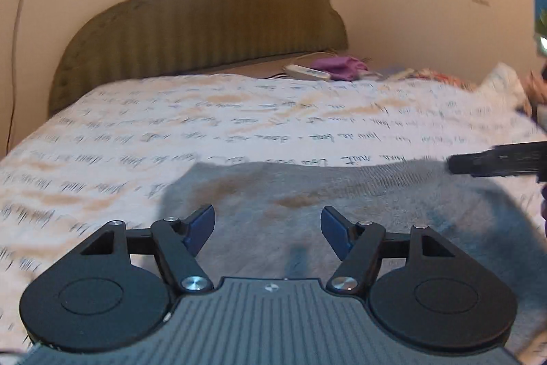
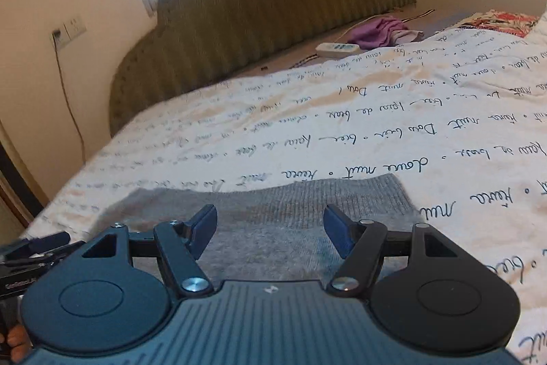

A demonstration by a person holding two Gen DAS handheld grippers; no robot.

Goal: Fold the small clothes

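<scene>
I am holding my left gripper (image 1: 268,230) with its jaws spread wide and nothing between the blue pads (image 1: 201,224). I am holding my right gripper (image 2: 270,228) the same way: jaws apart, nothing clamped. Both tools are hovering low over the near part of the grey knit garment (image 2: 273,214), which is lying flat on the script-printed bedspread (image 2: 342,132) directly ahead of and beneath the fingers. Its ribbed band (image 2: 362,190) is facing away from me, toward the far side.

Hazards, as I am judging them from here:

1. Grabbing two layers of the wrong cloth. The garment is resting straight on the bedspread, so a deep pinch is likely to take the bedspread as well and drag it into the fold.
2. Uneven pickup. If one tool closes further in than the other, the fold line is going to run skewed.
3. Collision. In the left view the right tool's finger is reaching in at the right edge, just over the garment; in the right view the left tool is showing at the lower left. Converging moves are risking contact.
4. Slip. The knit looks soft and stretchy; a shallow bite on the edge may be pulling free mid-lift.

Further out, a white remote control (image 2: 336,48) and purple cloth (image 2: 379,29) are lying near the green headboard (image 2: 273,2), well clear of the work.
</scene>
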